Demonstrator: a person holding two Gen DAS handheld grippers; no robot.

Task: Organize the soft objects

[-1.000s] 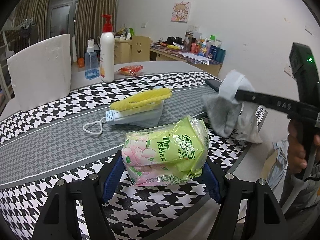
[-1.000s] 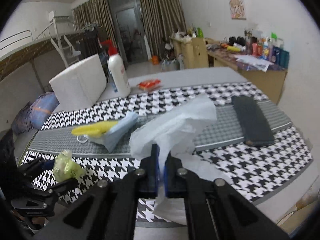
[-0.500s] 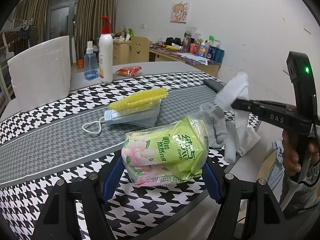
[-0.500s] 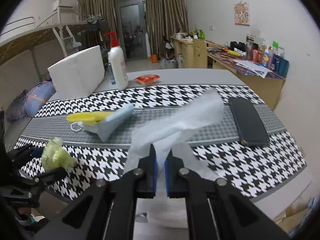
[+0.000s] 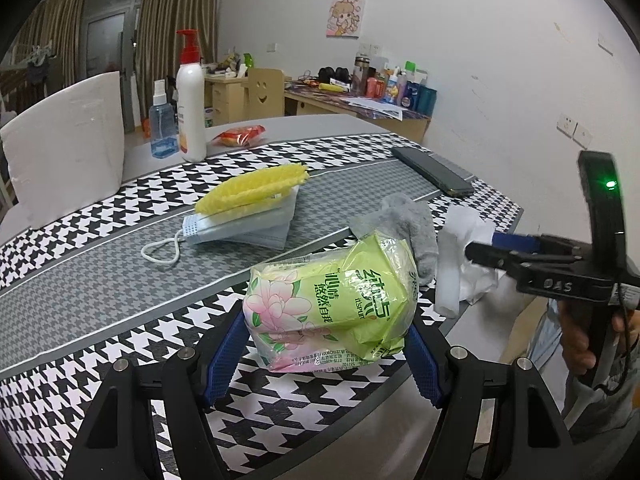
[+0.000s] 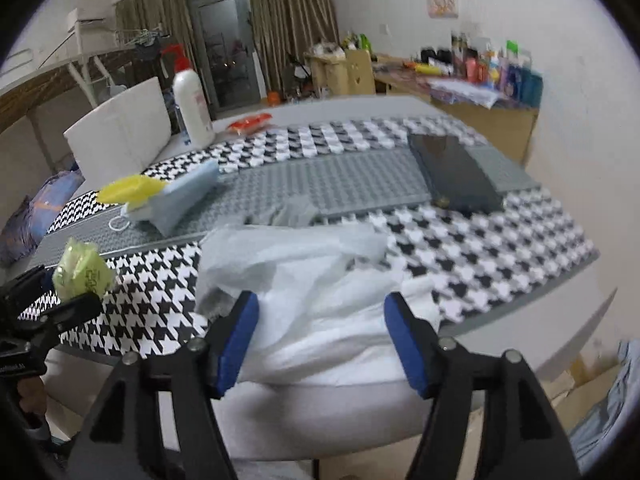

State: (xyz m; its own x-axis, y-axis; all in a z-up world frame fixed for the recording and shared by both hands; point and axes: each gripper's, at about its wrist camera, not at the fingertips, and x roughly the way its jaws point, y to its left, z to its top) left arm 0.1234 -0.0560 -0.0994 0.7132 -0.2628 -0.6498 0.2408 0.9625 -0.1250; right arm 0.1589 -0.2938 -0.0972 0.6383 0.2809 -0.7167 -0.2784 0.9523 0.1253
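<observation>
- Left gripper (image 5: 326,354): its blue pads press both sides of a green tissue pack (image 5: 332,304), so it is clamped on the pack. Whether the pack rests on the cloth or is just above it, I cannot tell; it is at the table's near edge.
- Right gripper (image 6: 322,340): its jaws are opening. A white plastic bag (image 6: 304,280) lies crumpled between the pads, but neither pad presses on it — the bag is let go, not gripped.
- The bag sits at the near edge of the table (image 6: 532,356), partly on the houndstooth cloth (image 6: 500,248) and partly spilling over the bare grey rim toward the gripper.
- Just past the bag, toward the middle, a grey cloth (image 5: 408,224) lies bunched up; in the left view it touches the bag and sits just behind the pack.
- Farther in, on the grey centre strip, a stack is built: blue face masks (image 5: 244,226) with a yellow sponge (image 5: 252,190) on top, an ear loop trailing toward the left edge.
- Toward the far right corner a dark flat case (image 6: 456,176) lies alone; at the far left edge stand a lotion bottle (image 5: 191,92), a spray bottle (image 5: 162,124) and a white foam block (image 5: 68,140).
- Progress, as I judge it: the mask-and-sponge pile looks settled, and the bag has just been put down by the grey cloth. Left to do — place the tissue pack, and probably tidy the loose bag and cloth, which are gathered but not neat.
</observation>
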